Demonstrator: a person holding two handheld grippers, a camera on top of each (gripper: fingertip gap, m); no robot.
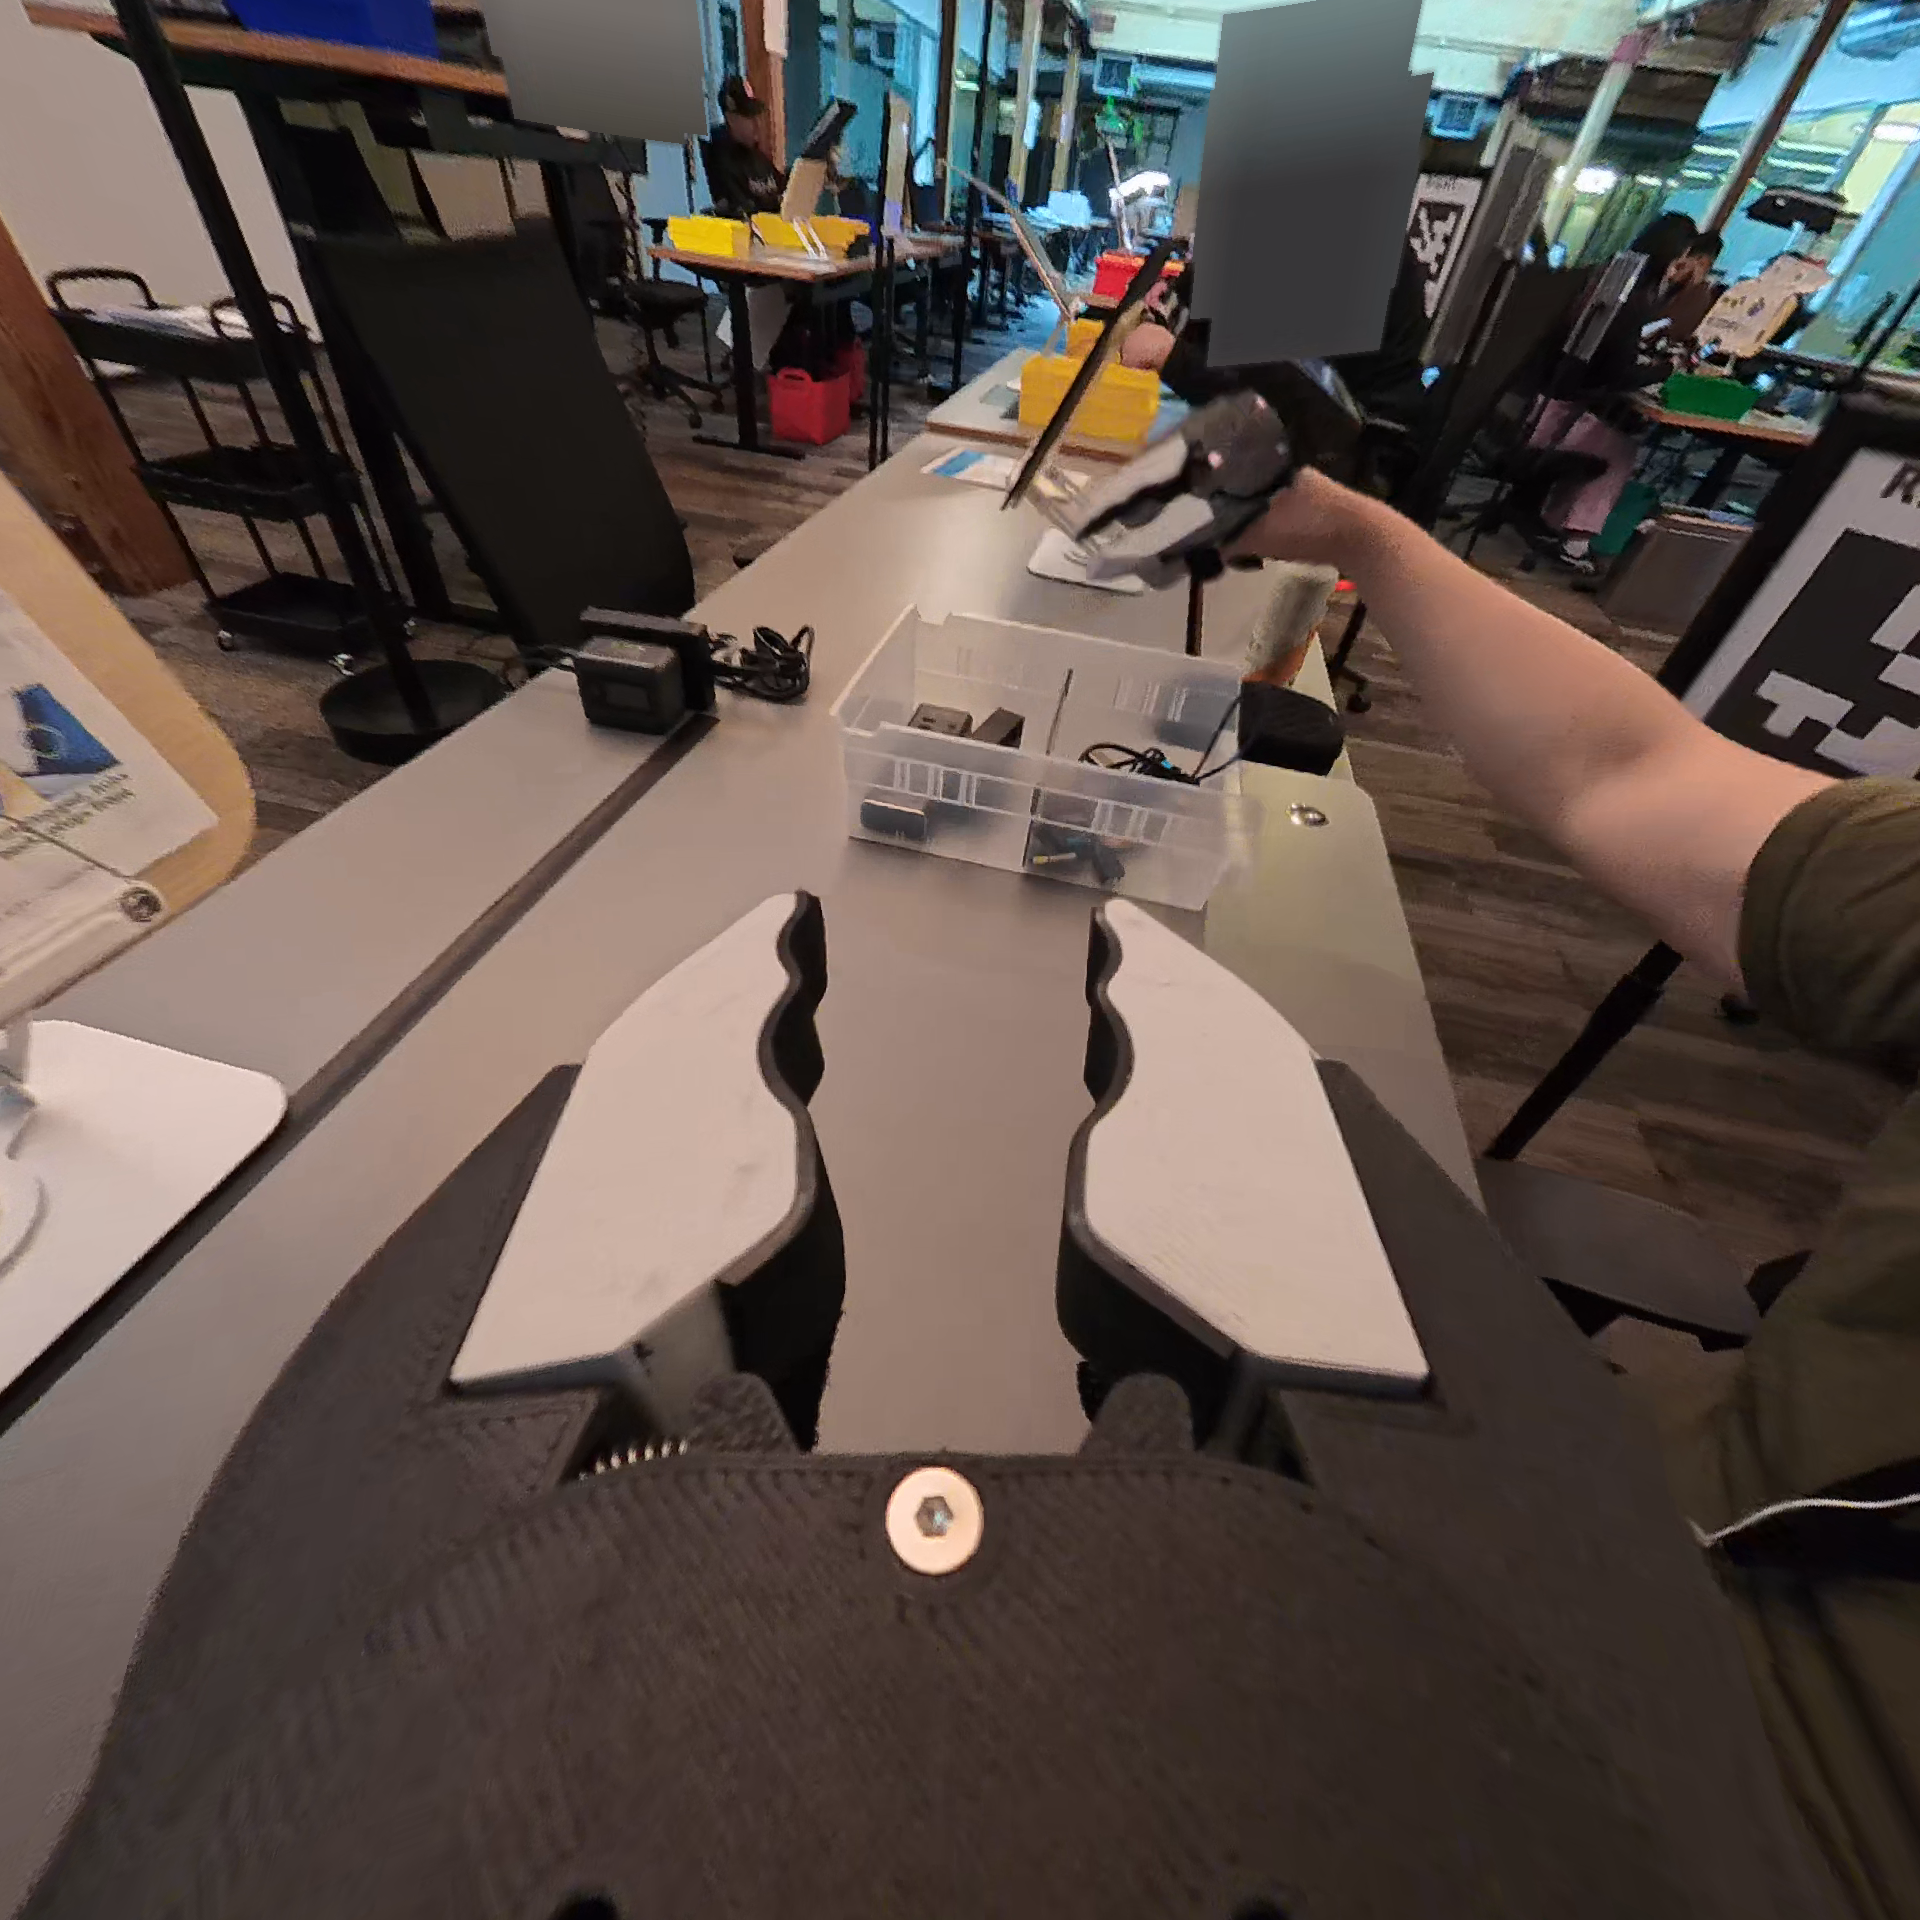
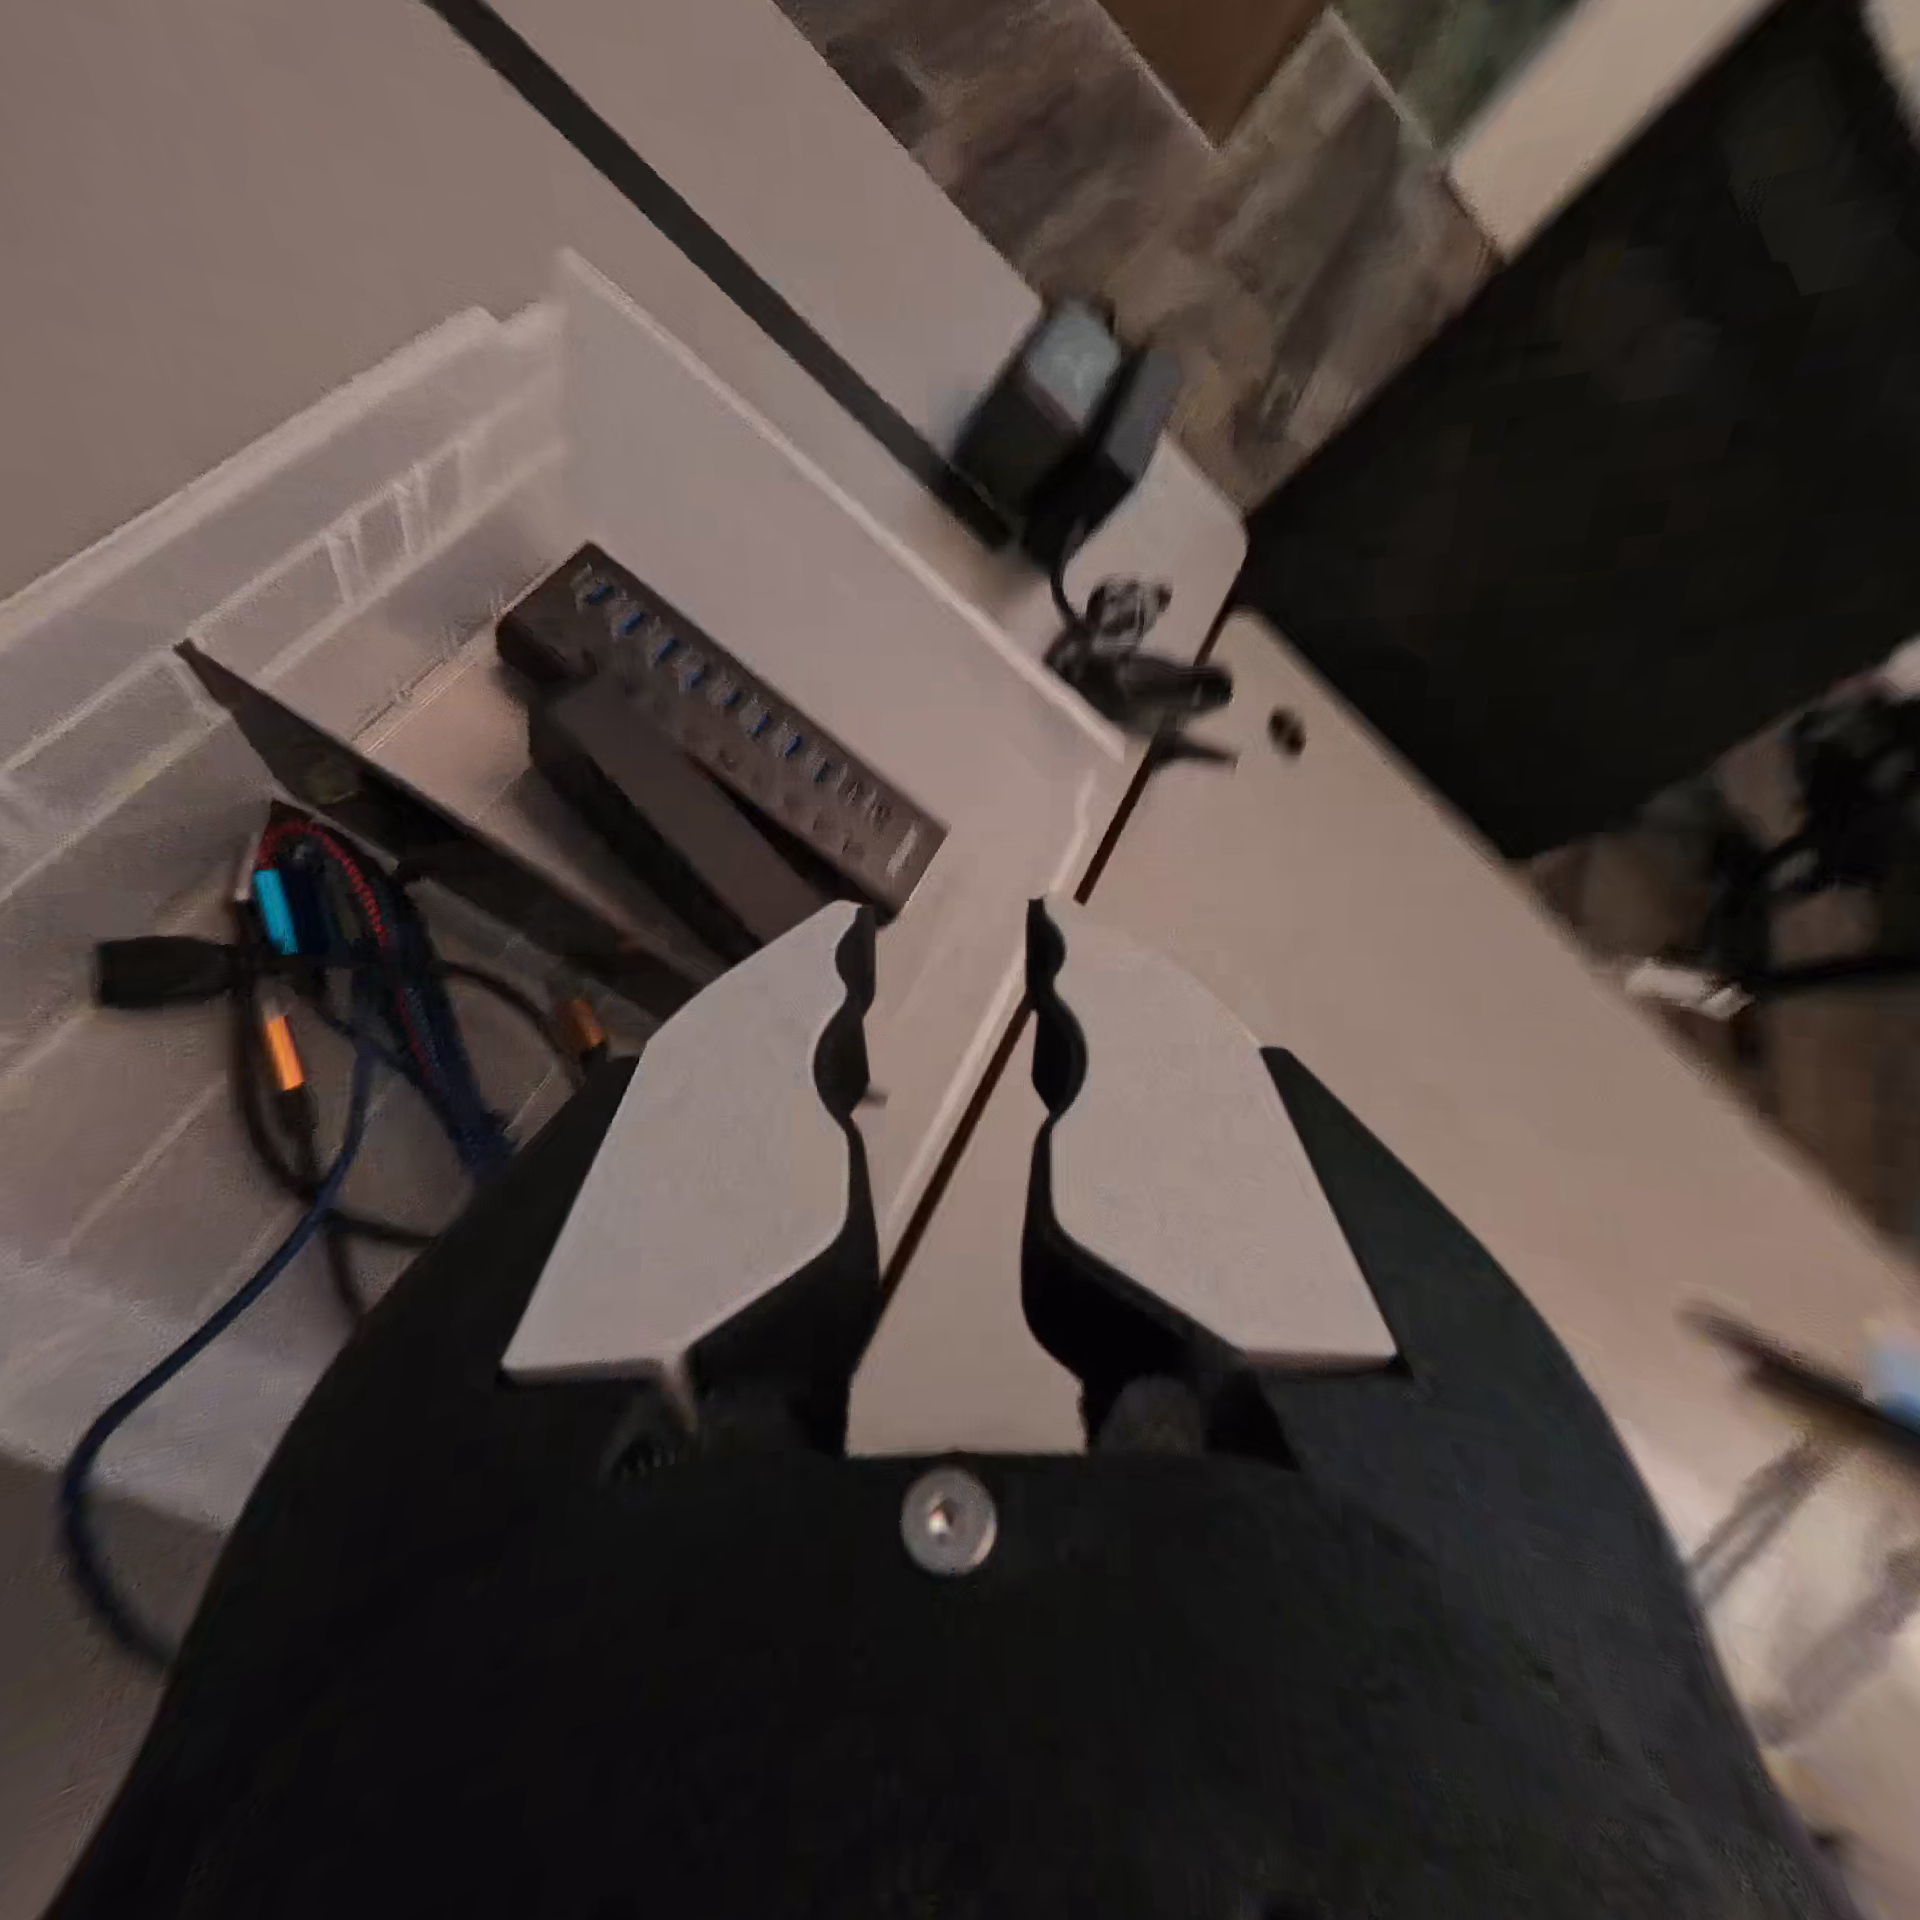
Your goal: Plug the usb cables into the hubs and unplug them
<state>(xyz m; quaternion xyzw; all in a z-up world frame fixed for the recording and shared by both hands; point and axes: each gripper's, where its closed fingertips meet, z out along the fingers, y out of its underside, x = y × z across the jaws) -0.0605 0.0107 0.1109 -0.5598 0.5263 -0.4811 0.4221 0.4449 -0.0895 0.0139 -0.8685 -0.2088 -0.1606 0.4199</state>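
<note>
Left wrist view looks level along the table (image 1: pixel 727 831); right wrist view tilts close over the shared clear bin (image 2: pixel 312 540)

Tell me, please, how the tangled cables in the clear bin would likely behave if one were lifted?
The tangled cables look thin and loosely looped, so probably floppy. They overlap, so lifting one may drag others along. They seem light, unlikely to shift the clear bin.

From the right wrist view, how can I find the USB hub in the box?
Find the clear plastic box on the grey table. In the compartment beyond the black divider lies a long black hub. Unlike the tangled cables beside it, it carries a row of blue ports.
</note>
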